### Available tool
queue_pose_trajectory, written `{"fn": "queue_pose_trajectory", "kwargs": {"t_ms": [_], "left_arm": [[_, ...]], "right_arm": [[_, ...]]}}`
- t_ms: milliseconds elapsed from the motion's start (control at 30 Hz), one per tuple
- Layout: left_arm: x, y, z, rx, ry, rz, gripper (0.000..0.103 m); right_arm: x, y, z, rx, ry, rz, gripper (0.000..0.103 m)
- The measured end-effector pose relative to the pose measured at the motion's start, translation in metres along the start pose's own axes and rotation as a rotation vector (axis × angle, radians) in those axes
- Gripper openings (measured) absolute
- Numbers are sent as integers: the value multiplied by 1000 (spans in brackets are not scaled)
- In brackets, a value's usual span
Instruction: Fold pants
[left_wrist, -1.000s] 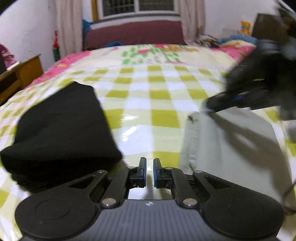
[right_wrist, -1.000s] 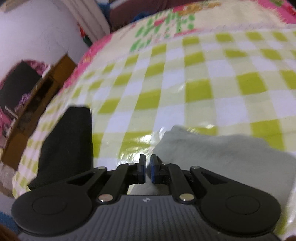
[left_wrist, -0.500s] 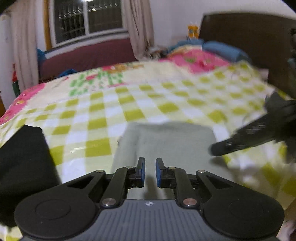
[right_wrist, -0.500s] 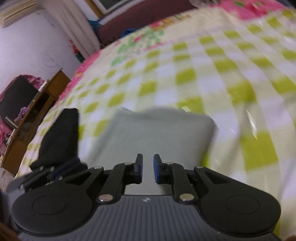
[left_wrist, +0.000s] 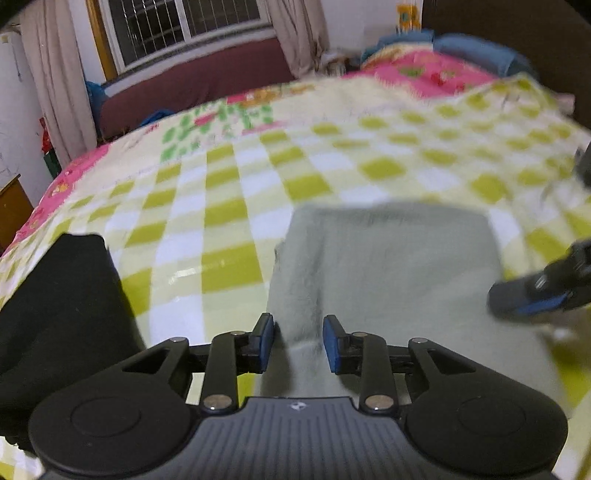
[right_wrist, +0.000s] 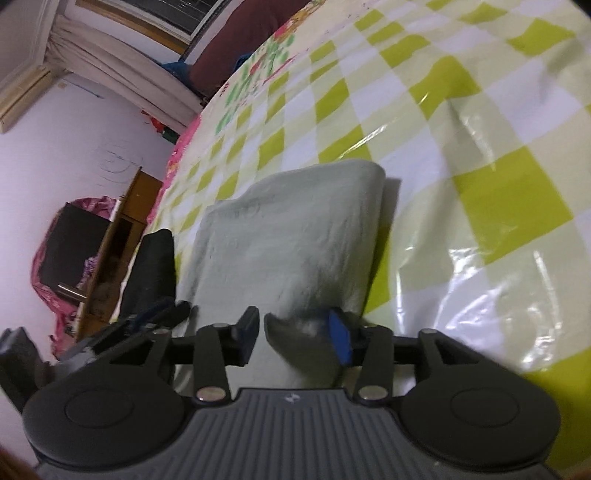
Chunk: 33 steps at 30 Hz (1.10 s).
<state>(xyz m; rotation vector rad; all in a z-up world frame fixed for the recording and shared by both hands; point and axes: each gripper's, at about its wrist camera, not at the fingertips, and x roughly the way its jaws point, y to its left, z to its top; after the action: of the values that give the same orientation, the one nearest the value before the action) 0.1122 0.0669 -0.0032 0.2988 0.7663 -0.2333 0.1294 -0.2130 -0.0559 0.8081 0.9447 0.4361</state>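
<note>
The pale grey-green pants (left_wrist: 388, 266) lie folded in a thick rectangle on the checkered bedspread (left_wrist: 229, 206). My left gripper (left_wrist: 298, 341) is open, its jaws straddling the near left edge of the pants. My right gripper (right_wrist: 293, 334) is open at the near right corner of the pants (right_wrist: 295, 240), with a fold of cloth between its jaws. The right gripper's tip shows in the left wrist view (left_wrist: 535, 295) at the pants' right edge. The left gripper shows in the right wrist view (right_wrist: 147, 317) at the left.
A folded black garment (left_wrist: 55, 306) lies on the bed left of the pants, also in the right wrist view (right_wrist: 151, 266). A wooden cabinet (right_wrist: 110, 251) stands beside the bed. A dark headboard (left_wrist: 517, 44) and pillows are at the far right.
Both grippers have opened from nearly shut. Both have moved down to the near edge of the grey-green pants, left at the left side, right at the right corner.
</note>
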Motion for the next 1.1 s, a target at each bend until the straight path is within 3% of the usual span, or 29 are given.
{"fn": "queue_pose_trajectory", "kwargs": {"t_ms": [200, 367, 567, 700, 833, 967, 1100], "left_arm": [[-4, 2, -2, -10, -16, -1, 49], [13, 0, -8, 15, 14, 3, 64], [0, 13, -10, -42, -33, -15, 64], [4, 17, -15, -77, -20, -32, 65], [18, 12, -17, -73, -11, -16, 73], [13, 13, -19, -127, 12, -65, 58], [1, -3, -21, -115, 11, -46, 55]], "right_arm": [[2, 1, 1, -23, 2, 18, 45], [6, -10, -1, -1, 12, -2, 44], [0, -3, 1, -30, 13, 8, 45], [4, -9, 0, -13, 14, -14, 45], [15, 2, -3, -81, 12, -29, 45], [12, 3, -2, -101, 18, -48, 25], [-1, -11, 2, -29, 25, -14, 15]]}}
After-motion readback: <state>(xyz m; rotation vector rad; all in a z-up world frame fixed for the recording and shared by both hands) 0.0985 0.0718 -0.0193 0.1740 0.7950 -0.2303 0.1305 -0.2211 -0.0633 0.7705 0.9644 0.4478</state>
